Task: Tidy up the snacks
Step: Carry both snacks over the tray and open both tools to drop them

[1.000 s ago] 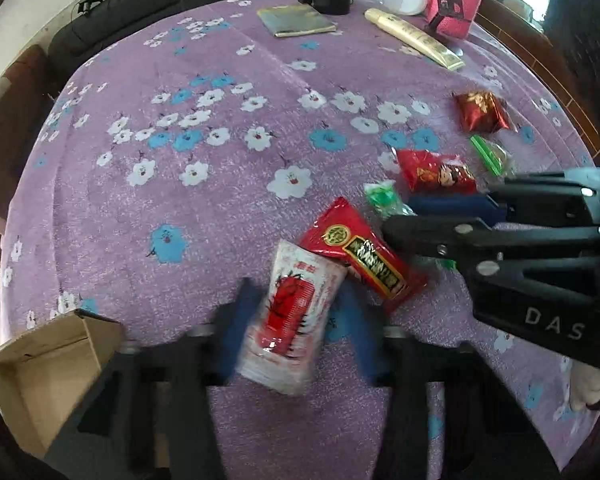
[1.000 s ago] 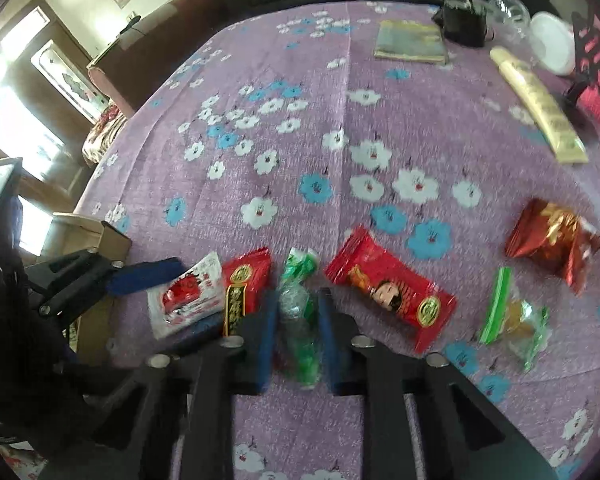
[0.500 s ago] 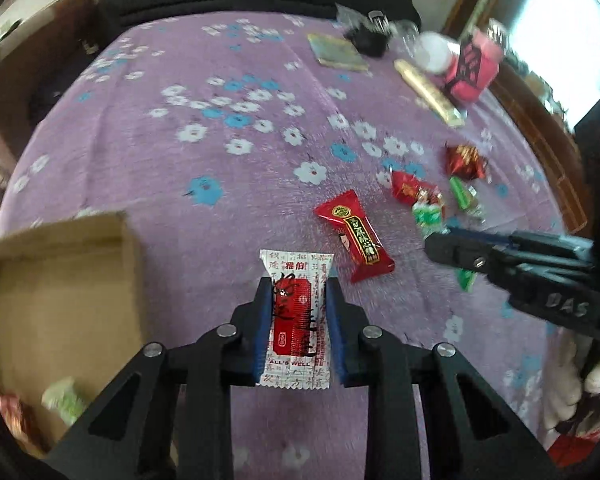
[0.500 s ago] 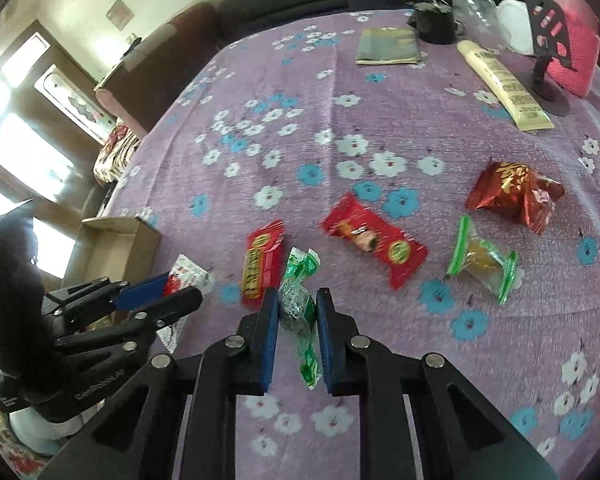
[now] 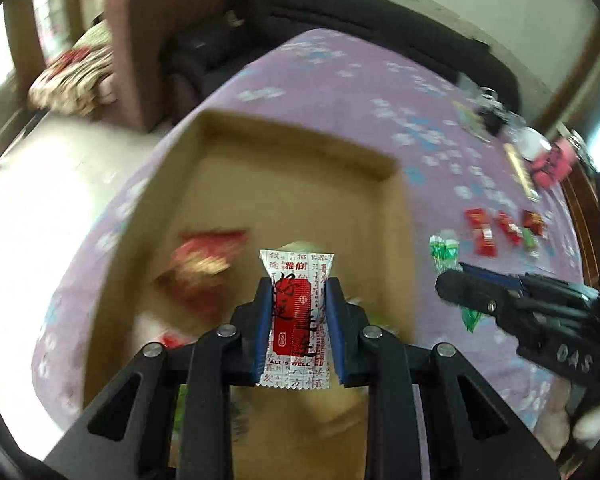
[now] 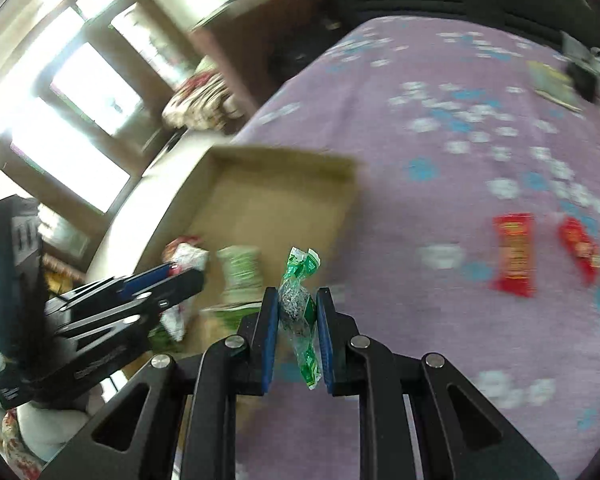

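The left gripper [image 5: 298, 312] squeezed a white snack [image 5: 296, 316] over the box [image 5: 300, 144]. The right gripper [image 6: 298, 332] pinched a green candy [image 6: 298, 312] near the box's edge; dropped early, it might miss.

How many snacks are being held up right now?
2. A white-and-red packet in the left hand-held gripper over the cardboard box; a green candy in the right hand-held gripper. None hidden.

Right gripper [image 6: 298, 312] pinching green candy [image 6: 298, 312], cardboard box [image 6: 284, 160] beyond, possibly holding blurred snacks [image 6: 240, 270]
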`<action>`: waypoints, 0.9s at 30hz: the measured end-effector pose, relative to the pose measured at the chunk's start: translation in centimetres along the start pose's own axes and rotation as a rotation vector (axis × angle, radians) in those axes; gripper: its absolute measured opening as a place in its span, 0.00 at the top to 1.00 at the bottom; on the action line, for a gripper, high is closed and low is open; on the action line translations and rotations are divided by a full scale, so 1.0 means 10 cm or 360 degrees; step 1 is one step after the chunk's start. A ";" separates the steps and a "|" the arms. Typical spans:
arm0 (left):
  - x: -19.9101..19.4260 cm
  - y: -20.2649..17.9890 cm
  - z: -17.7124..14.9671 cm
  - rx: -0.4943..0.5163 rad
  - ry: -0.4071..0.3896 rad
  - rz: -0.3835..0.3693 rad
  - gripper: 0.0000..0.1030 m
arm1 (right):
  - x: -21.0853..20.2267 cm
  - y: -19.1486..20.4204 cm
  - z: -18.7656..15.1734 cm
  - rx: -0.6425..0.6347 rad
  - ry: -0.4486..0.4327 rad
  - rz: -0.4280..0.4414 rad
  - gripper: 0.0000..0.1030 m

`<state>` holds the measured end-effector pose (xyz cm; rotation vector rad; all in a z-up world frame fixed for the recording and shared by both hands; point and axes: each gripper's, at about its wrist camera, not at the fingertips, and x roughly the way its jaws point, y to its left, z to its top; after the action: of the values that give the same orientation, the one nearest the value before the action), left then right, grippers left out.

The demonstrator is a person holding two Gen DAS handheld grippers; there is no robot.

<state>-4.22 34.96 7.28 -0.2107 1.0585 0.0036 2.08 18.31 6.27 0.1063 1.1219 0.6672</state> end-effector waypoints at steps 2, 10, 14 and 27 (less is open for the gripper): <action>0.00 0.15 -0.07 -0.0034 0.0006 0.0015 0.73 | 0.15 0.17 -0.01 -0.0036 0.0028 0.0003 0.84; -0.11 0.47 -0.18 -0.0090 -0.0028 -0.0027 0.67 | 0.59 0.47 0.07 -0.0069 0.0078 -0.0067 0.81; -0.24 0.51 -0.18 -0.0071 -0.0051 -0.0048 0.65 | 0.55 0.53 0.14 -0.0057 0.0077 -0.0125 0.81; -1.00 0.26 -0.10 0.0087 -0.0416 0.0204 0.26 | -0.31 0.74 -0.15 -0.0138 -0.0227 -0.0508 0.70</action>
<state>-10.24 38.35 14.98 -0.0896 0.8091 0.1147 -3.28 22.21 11.10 -0.0969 0.9445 0.4152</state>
